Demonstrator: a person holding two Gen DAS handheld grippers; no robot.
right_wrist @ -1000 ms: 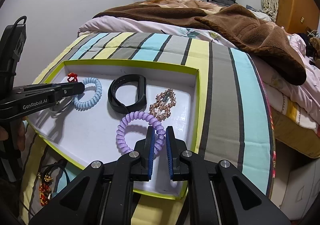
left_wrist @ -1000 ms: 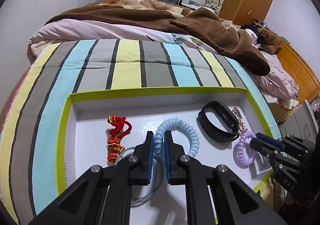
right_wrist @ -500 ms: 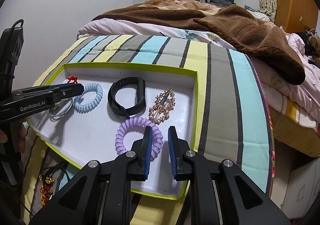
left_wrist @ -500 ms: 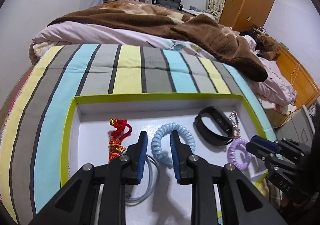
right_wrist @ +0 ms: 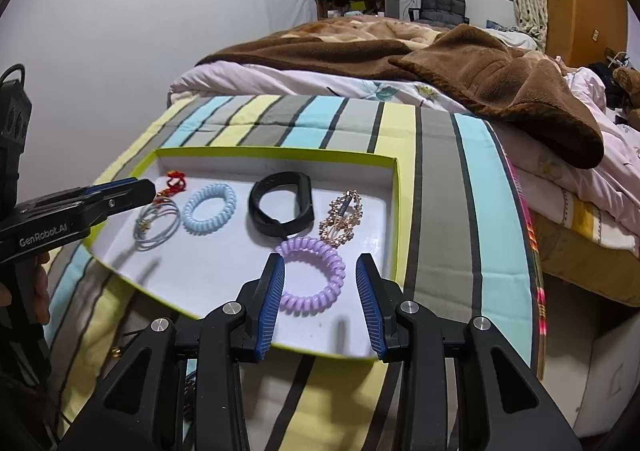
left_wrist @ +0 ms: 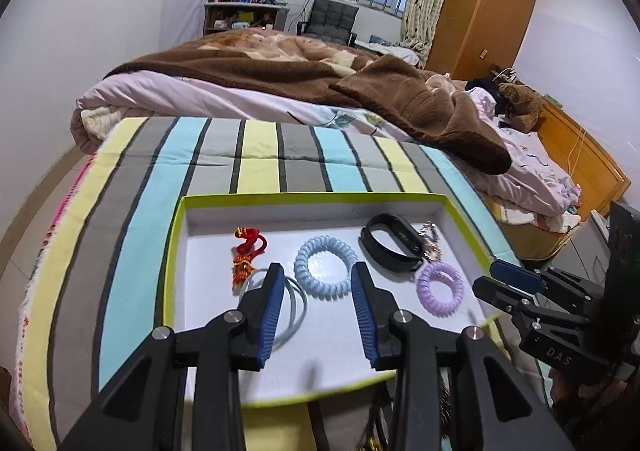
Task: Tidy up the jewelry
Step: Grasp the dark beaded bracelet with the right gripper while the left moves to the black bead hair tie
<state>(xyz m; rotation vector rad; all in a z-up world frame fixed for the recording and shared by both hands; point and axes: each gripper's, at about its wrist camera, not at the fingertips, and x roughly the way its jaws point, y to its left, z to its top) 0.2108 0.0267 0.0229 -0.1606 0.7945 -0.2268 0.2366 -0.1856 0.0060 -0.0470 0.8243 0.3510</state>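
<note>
Now that both jaws have just been opened, the left gripper [left_wrist: 318, 305] and right gripper [right_wrist: 320, 301] are held empty, and 2 coil bands, blue [left_wrist: 326, 266] and purple [right_wrist: 311, 276], are left lying inside the white tray [right_wrist: 394, 211].

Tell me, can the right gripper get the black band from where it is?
Probably yes: the right gripper is open, but the purple coil lies between it and the black band, so it must reach over.
</note>
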